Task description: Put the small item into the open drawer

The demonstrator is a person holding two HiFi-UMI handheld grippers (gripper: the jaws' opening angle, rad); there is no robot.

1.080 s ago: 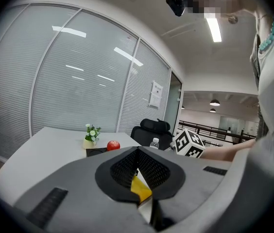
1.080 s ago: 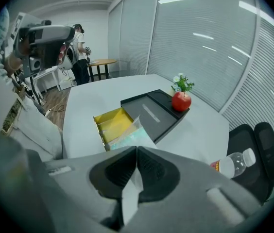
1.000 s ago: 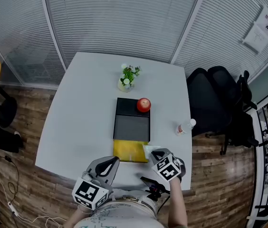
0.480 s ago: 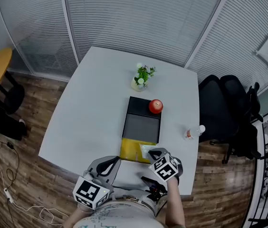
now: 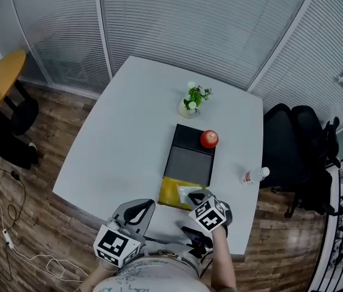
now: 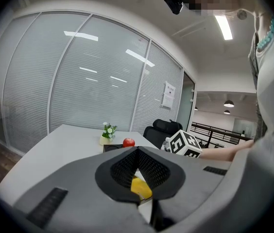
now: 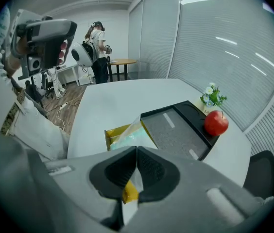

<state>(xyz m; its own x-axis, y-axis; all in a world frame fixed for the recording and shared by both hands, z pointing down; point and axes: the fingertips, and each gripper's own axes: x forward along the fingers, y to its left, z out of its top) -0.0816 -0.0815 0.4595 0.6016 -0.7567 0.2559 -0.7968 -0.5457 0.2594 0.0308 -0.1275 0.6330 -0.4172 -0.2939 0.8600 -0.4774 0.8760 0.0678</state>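
A black drawer box (image 5: 190,160) with a grey top lies mid-table, its yellow drawer (image 5: 171,193) pulled open toward me. My right gripper (image 5: 196,195) is shut on a small clear plastic packet (image 5: 187,191), which it holds over the drawer's right front part. In the right gripper view the packet (image 7: 127,136) sticks out past the closed jaws of my right gripper (image 7: 136,152), above the yellow drawer (image 7: 111,134). My left gripper (image 5: 140,205) hovers at the table's near edge, left of the drawer, shut with nothing in it; in its own view my left gripper (image 6: 137,150) shows its jaws meeting.
A red apple (image 5: 209,139) rests on the box's far right corner. A small potted plant (image 5: 194,99) stands behind it and a plastic bottle (image 5: 255,176) lies near the white table's (image 5: 123,139) right edge. Black chairs (image 5: 299,145) stand on the right, a yellow stool (image 5: 1,72) on the left.
The head view has swung, so the table sits further right in the picture. My right gripper has carried the packet leftward, further over the yellow drawer. Both grippers stay shut.
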